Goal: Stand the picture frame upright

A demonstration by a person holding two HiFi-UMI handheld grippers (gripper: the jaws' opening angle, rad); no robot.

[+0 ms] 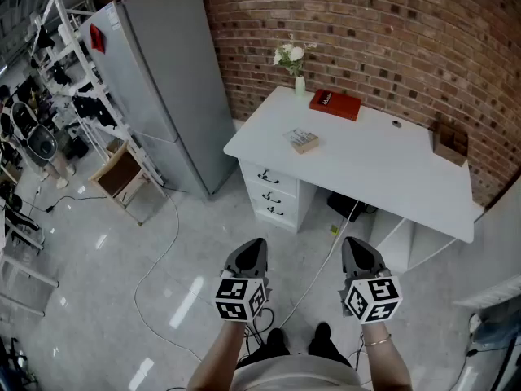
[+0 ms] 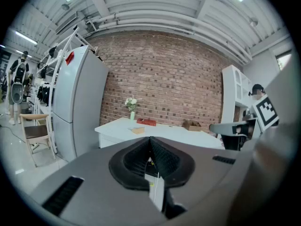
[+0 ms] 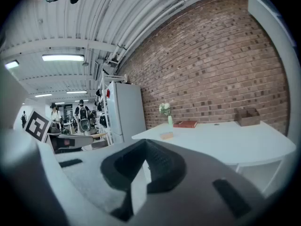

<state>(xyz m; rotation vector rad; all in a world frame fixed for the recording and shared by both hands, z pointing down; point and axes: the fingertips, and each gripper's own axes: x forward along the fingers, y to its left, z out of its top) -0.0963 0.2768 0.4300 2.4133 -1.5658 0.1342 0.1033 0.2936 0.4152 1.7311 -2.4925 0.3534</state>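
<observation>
The picture frame (image 1: pixel 304 140) is small, with a light wooden edge, and lies flat on the white desk (image 1: pixel 383 169) near its left end. It also shows far off as a small tan shape in the left gripper view (image 2: pixel 138 130) and the right gripper view (image 3: pixel 166 135). My left gripper (image 1: pixel 248 255) and right gripper (image 1: pixel 361 257) hang side by side over the floor, well short of the desk and pointing toward it. Both are shut with nothing between the pads; the left gripper (image 2: pixel 151 140) and the right gripper (image 3: pixel 146 145) show closed tips in their own views.
A vase of flowers (image 1: pixel 295 62), a red book (image 1: pixel 335 104) and a brown box (image 1: pixel 449 143) stand along the desk's back by the brick wall. A drawer unit (image 1: pixel 273 194) sits under the desk's left end. A grey fridge (image 1: pixel 163 80) stands left; cables (image 1: pixel 163 259) cross the floor.
</observation>
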